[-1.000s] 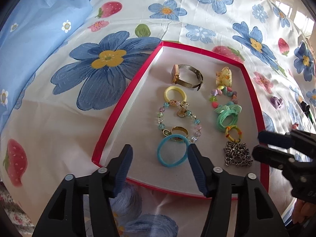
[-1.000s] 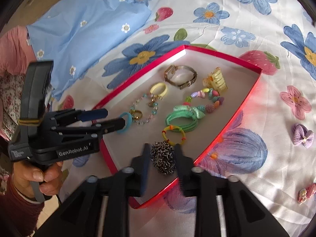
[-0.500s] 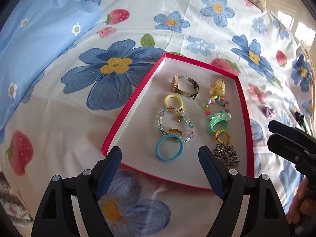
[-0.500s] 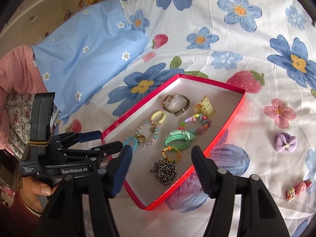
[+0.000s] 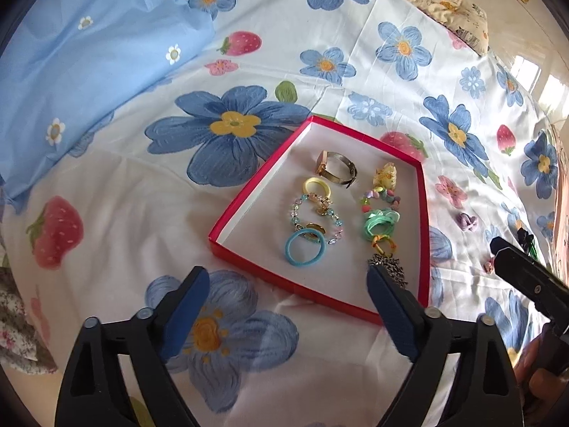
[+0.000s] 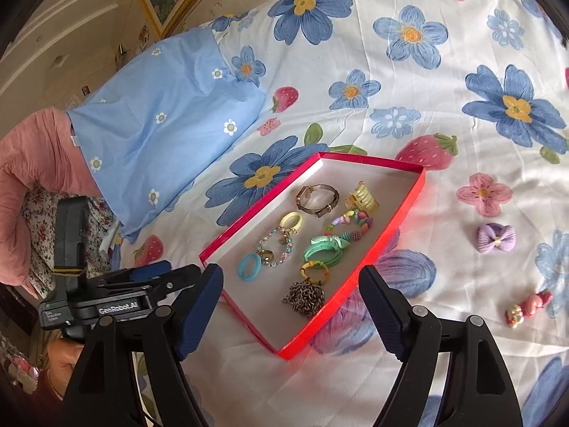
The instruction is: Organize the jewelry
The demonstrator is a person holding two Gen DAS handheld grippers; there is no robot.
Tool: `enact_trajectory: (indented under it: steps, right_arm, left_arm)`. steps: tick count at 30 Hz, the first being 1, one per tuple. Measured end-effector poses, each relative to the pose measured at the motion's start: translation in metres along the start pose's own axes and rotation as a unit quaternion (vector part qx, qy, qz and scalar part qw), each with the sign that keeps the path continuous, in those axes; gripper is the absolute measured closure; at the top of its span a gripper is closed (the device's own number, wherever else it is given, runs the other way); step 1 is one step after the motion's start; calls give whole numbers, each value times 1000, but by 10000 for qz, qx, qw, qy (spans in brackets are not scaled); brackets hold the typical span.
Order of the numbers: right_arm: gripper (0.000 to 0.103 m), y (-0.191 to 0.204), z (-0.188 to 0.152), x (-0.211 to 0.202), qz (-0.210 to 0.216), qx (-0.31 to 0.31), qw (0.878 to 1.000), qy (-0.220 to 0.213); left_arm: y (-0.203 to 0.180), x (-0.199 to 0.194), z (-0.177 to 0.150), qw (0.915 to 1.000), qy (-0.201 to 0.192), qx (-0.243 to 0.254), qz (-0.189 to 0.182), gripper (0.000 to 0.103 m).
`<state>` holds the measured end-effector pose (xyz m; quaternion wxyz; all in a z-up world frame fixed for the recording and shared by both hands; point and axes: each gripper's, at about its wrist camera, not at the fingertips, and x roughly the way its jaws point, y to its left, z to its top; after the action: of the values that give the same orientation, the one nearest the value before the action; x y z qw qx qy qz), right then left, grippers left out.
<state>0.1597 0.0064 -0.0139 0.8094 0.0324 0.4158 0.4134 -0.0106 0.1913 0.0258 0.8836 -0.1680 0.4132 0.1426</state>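
Both claws hang apart with nothing between their fingers: the left claw spread wide at the near left, the right claw equally wide beside it.

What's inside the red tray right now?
In the red tray: watch, yellow claw clip, yellow ring, beaded bracelets, blue hair tie, green ties, chain. Anything beneath the chain pile is hidden.
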Motion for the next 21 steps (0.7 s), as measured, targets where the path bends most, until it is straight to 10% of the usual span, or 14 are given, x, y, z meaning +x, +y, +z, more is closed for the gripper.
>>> enact_trajectory:
  steps: [12,21]
  right_arm:
    - [0,25,32,-50,-427,-510,9975,-243]
    - [0,30,-19,-34,-898,-799,9906,-658]
  left_arm:
    - [-21,-79,3,9939,-924,517,320,1]
    - [-26,-61,-45,9922,-957,535,601,0]
